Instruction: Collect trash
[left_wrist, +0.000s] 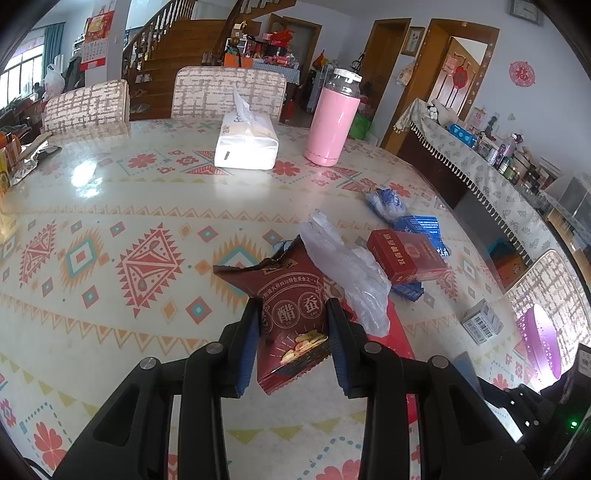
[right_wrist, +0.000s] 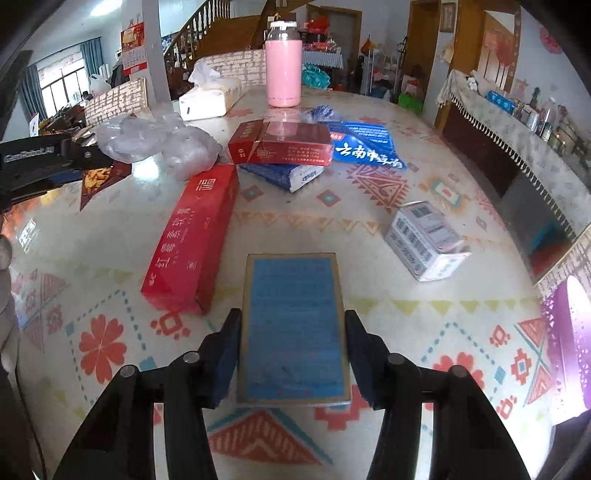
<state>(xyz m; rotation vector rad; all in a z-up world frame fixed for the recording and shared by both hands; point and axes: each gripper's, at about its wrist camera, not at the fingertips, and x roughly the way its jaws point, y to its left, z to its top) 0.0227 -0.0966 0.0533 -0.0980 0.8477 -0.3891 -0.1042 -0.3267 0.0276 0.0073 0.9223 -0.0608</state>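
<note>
Black fingers of the right gripper (right_wrist: 291, 354) bracketed a flat blue box (right_wrist: 293, 328) on the patterned counter (right_wrist: 369, 206), the pads standing just off its long edges or barely touching, so whether they had closed on it could not be told. Its long axis ran straight away from the camera, far short end toward the pink bottle (right_wrist: 283, 74) at the counter's far side, which suited a squeeze across the narrow width. A long red carton (right_wrist: 192, 236) lay just left of the blue box, angled toward the same bottle, with a barcoded white box (right_wrist: 424, 236) to the right. Over at the left gripper (left_wrist: 291, 332), both fingers were pressed against a dark red snack bag (left_wrist: 291, 306), its torn mouth pointing away toward the tissue pack (left_wrist: 246, 142), clear plastic wrap (left_wrist: 351, 273) touching its right side. Done well, each grip would likely need to bite squarely and lift straight up, so the limp bag would not drag the wrap along.
</note>
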